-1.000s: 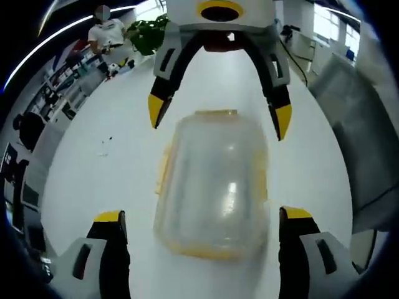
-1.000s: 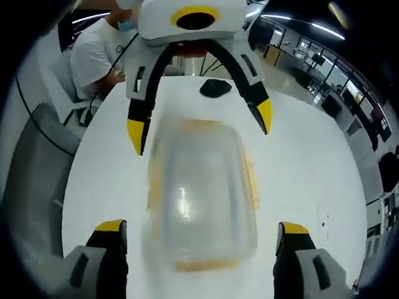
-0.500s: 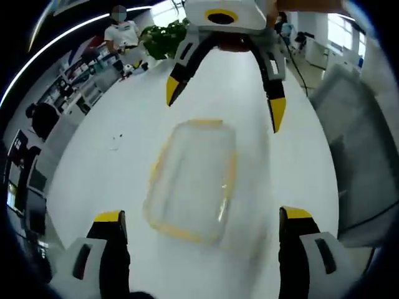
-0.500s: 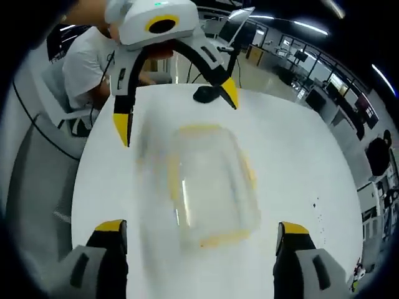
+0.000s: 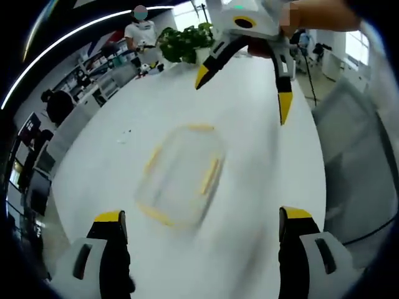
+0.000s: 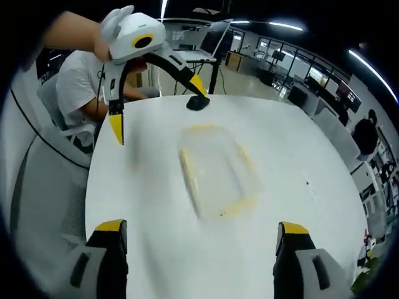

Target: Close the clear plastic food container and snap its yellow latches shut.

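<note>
Hovering with jaws spread wide and holding nothing, the left gripper (image 5: pixel 199 233) and right gripper (image 6: pixel 198 240) face each other above the white surface (image 5: pixel 249 205), where the clear plastic food container (image 5: pixel 177 174) lies between them, touched by neither. Motion blur hides the yellow latches (image 6: pixel 189 169), so whether they are snapped cannot be told. Thin-walled and apparently empty, the box should prove light, slippery and somewhat flexible, best steadied at a stiff rim corner while pressing each latch.
</note>
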Available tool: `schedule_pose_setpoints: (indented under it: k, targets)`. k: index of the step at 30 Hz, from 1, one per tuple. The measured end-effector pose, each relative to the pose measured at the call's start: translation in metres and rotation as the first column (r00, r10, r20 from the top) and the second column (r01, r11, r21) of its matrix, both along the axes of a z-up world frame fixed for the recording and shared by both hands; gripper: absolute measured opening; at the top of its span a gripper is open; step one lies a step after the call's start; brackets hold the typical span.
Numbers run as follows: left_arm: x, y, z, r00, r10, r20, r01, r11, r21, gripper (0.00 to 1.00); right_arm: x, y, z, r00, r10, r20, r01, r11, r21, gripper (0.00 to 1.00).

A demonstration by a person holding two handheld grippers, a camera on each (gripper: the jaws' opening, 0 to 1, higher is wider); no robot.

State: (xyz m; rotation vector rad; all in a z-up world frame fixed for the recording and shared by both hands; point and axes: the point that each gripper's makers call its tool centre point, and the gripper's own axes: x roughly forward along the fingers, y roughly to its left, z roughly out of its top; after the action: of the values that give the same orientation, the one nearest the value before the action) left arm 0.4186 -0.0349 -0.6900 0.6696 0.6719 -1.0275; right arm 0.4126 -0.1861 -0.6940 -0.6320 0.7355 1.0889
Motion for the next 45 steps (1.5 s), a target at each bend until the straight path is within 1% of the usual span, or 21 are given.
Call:
schedule_pose_setpoints:
  k: [1, 5, 7, 9, 11, 17, 19, 21, 22, 23, 25, 27, 29, 30, 32, 34, 36, 39, 42, 43, 45]
  targets:
    - [-0.004, -0.001, 0.002, 1.000, 0.011, 0.000, -0.011, 1.000, -0.012, 0.99, -0.004, 0.000, 0.001, 1.000, -0.013, -0.014, 0.013, 1.000, 0.020, 0.99]
    - [-0.013, -0.003, 0.009, 0.999, 0.053, 0.007, -0.052, 0.998, -0.046, 0.99, -0.012, -0.004, 0.007, 0.997, -0.072, -0.016, 0.073, 0.994, 0.084, 0.99]
    - [-0.018, -0.006, 0.013, 0.996, 0.084, 0.008, -0.083, 0.993, -0.082, 0.99, -0.018, -0.008, 0.008, 0.997, -0.078, -0.015, 0.079, 0.993, 0.091, 0.99]
    - [-0.024, -0.007, 0.015, 0.995, 0.096, 0.010, -0.095, 0.991, -0.097, 0.99, -0.024, -0.012, 0.010, 0.996, -0.088, -0.010, 0.089, 0.992, 0.095, 0.99]
    - [-0.032, -0.010, 0.017, 0.994, 0.110, 0.008, -0.108, 0.987, -0.120, 0.99, -0.027, -0.018, 0.011, 0.992, -0.125, -0.006, 0.125, 0.986, 0.110, 0.99]
    - [-0.055, -0.012, 0.011, 0.989, 0.150, -0.019, -0.151, 0.978, -0.142, 0.99, -0.048, -0.032, 0.013, 0.986, -0.170, 0.004, 0.168, 0.976, 0.136, 0.99]
    - [-0.064, -0.011, 0.008, 0.985, 0.168, -0.033, -0.171, 0.975, -0.144, 0.99, -0.062, -0.036, 0.012, 0.983, -0.181, -0.018, 0.181, 0.969, 0.165, 0.99]
    - [-0.073, -0.006, 0.004, 0.983, 0.183, -0.024, -0.184, 0.974, -0.130, 0.99, -0.072, -0.041, 0.010, 0.982, -0.186, -0.021, 0.186, 0.968, 0.170, 0.99]
    - [-0.077, -0.007, 0.004, 0.980, 0.198, -0.037, -0.201, 0.968, -0.151, 0.99, -0.077, -0.045, 0.010, 0.979, -0.205, -0.020, 0.205, 0.962, 0.179, 0.99]
    - [-0.085, -0.007, 0.003, 0.969, 0.237, -0.070, -0.246, 0.954, -0.174, 0.99, -0.080, -0.048, 0.010, 0.973, -0.228, -0.029, 0.229, 0.955, 0.190, 0.99]
    - [-0.093, -0.005, 0.001, 0.970, 0.236, -0.059, -0.243, 0.955, -0.171, 0.99, -0.089, -0.049, 0.012, 0.971, -0.236, -0.034, 0.238, 0.947, 0.214, 0.99]
    - [-0.104, -0.003, -0.001, 0.965, 0.256, -0.063, -0.263, 0.948, -0.176, 0.99, -0.100, -0.054, 0.012, 0.968, -0.250, -0.031, 0.250, 0.943, 0.219, 0.99]
    - [-0.115, -0.005, -0.001, 0.951, 0.294, -0.098, -0.309, 0.925, -0.219, 0.99, -0.109, -0.060, 0.011, 0.963, -0.268, -0.040, 0.270, 0.935, 0.232, 0.99]
    - [-0.121, -0.005, -0.003, 0.953, 0.290, -0.094, -0.303, 0.929, -0.211, 0.99, -0.113, -0.063, 0.012, 0.958, -0.282, -0.043, 0.284, 0.927, 0.244, 0.99]
    - [-0.129, -0.006, -0.006, 0.951, 0.291, -0.101, -0.307, 0.928, -0.212, 0.99, -0.121, -0.068, 0.013, 0.953, -0.298, -0.049, 0.300, 0.919, 0.255, 0.99]
    - [-0.138, -0.008, -0.007, 0.944, 0.308, -0.115, -0.327, 0.916, -0.231, 0.99, -0.128, -0.072, 0.013, 0.950, -0.307, -0.055, 0.311, 0.914, 0.260, 0.99]
    - [-0.145, -0.009, -0.007, 0.941, 0.318, -0.117, -0.338, 0.912, -0.235, 0.99, -0.134, -0.077, 0.012, 0.944, -0.325, -0.059, 0.329, 0.906, 0.266, 0.99]
    - [-0.154, -0.012, -0.005, 0.933, 0.334, -0.131, -0.358, 0.897, -0.259, 0.99, -0.145, -0.082, 0.013, 0.929, -0.358, -0.091, 0.369, 0.880, 0.300, 0.99]
    - [-0.158, -0.013, -0.003, 0.919, 0.366, -0.145, -0.393, 0.872, -0.291, 0.98, -0.153, -0.086, 0.010, 0.916, -0.384, -0.115, 0.400, 0.864, 0.304, 0.99]
    - [-0.160, -0.013, -0.004, 0.920, 0.367, -0.142, -0.393, 0.873, -0.290, 0.98, -0.154, -0.087, 0.010, 0.914, -0.388, -0.116, 0.404, 0.862, 0.305, 0.99]
    - [-0.161, -0.014, -0.005, 0.915, 0.378, -0.142, -0.403, 0.866, -0.296, 0.97, -0.157, -0.088, 0.011, 0.903, -0.413, -0.117, 0.428, 0.843, 0.325, 0.99]
